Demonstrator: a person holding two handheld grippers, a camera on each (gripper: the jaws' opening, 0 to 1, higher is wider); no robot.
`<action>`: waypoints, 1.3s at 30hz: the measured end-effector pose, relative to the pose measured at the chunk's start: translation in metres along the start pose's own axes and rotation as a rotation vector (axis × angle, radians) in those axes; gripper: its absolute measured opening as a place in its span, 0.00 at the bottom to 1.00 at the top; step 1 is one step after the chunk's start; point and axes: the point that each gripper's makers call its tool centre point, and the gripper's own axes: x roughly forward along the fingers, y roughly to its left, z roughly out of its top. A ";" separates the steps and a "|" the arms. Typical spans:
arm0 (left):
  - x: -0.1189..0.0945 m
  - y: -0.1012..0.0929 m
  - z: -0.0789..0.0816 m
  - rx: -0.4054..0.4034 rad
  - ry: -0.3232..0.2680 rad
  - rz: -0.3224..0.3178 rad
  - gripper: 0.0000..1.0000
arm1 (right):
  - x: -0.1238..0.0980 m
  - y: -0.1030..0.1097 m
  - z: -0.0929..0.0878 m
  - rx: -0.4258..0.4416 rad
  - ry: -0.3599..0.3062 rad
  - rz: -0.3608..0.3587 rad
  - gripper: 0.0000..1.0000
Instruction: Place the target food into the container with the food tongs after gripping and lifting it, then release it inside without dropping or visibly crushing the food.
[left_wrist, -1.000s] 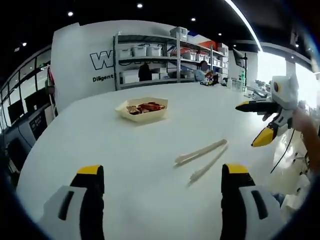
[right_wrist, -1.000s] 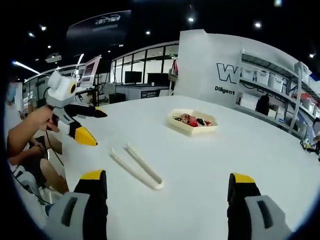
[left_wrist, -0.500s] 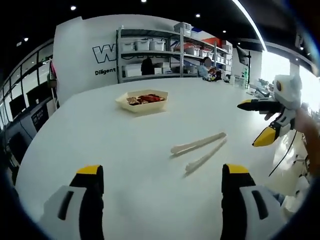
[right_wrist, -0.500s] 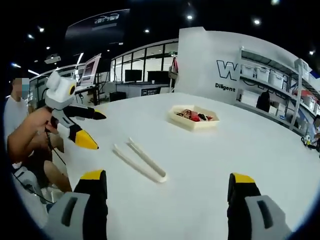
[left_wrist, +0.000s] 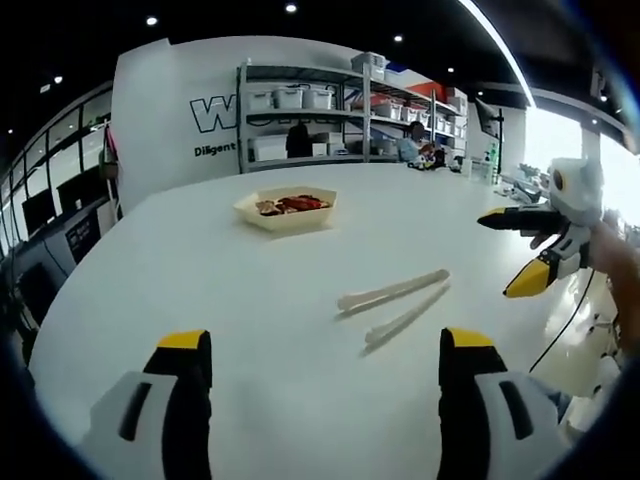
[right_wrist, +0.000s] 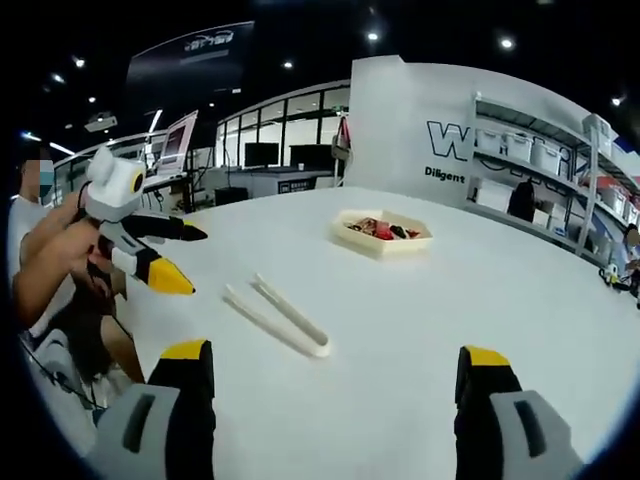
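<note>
Left gripper view is looking across the white desk (left_wrist: 200, 270): the left gripper (left_wrist: 325, 365) is hovering low with its fingers (left_wrist: 185, 375) spread wide, gripping nothing. The food tongs (left_wrist: 395, 305) are lying flat on the desk ahead, untouched. Beyond them, the container (left_wrist: 288, 210) is sitting with reddish food (left_wrist: 290, 204) inside. Over in the right gripper view, the right gripper (right_wrist: 340, 385) is also hanging open-fingered and empty, the tongs (right_wrist: 278, 318) lying just ahead, the container (right_wrist: 384, 235) farther back, and the left gripper (right_wrist: 165, 250) being held by a hand (right_wrist: 60, 250) at the desk's edge.
</note>
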 end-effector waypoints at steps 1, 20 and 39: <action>0.000 0.000 0.001 -0.002 -0.003 0.001 0.93 | 0.000 0.001 0.000 0.005 -0.002 0.002 1.00; 0.004 -0.003 -0.005 -0.015 0.007 -0.009 0.99 | 0.002 -0.001 0.000 0.005 0.008 -0.006 1.00; 0.005 0.000 0.007 0.000 -0.031 0.013 0.99 | 0.007 -0.006 0.000 0.016 0.013 -0.013 1.00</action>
